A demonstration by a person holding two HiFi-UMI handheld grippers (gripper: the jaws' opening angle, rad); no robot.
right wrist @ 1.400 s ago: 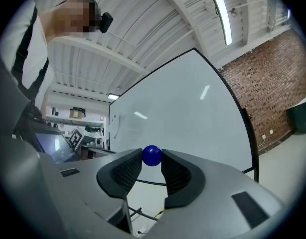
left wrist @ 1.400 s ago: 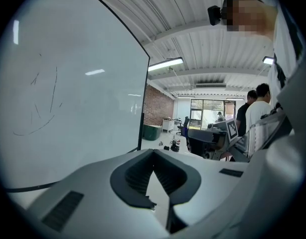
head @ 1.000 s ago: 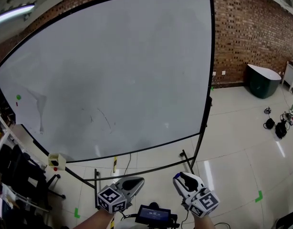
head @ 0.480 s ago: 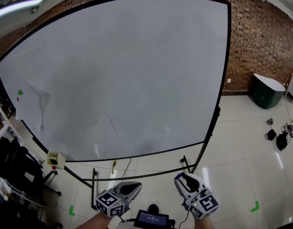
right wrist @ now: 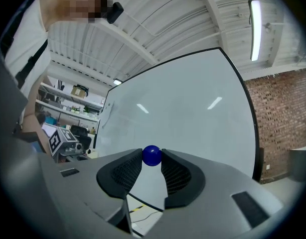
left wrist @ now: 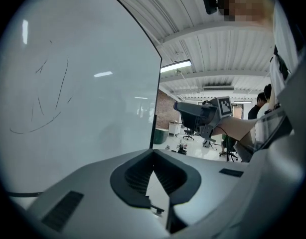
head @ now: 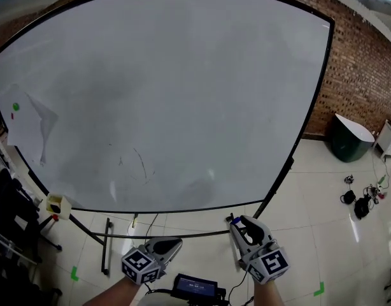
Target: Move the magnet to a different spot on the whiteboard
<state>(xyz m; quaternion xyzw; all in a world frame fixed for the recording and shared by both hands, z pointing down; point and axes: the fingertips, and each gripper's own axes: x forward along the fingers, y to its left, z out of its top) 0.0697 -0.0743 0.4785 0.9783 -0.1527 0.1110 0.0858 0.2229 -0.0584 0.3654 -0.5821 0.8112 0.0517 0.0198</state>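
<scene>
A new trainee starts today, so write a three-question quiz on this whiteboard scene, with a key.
1. True or false: the right gripper clamps a blue magnet between its jaw tips.
2. The left gripper holds: A) a marker B) nothing C) a sheet of paper
3. Fill in: in the head view, the green magnet sits near the ____ edge of the whiteboard.
Key: 1 true; 2 B; 3 left.

Blue ball magnet (right wrist: 152, 156) — pinched in right claw (right wrist: 152, 160), off whiteboard (head: 170, 94).
</scene>
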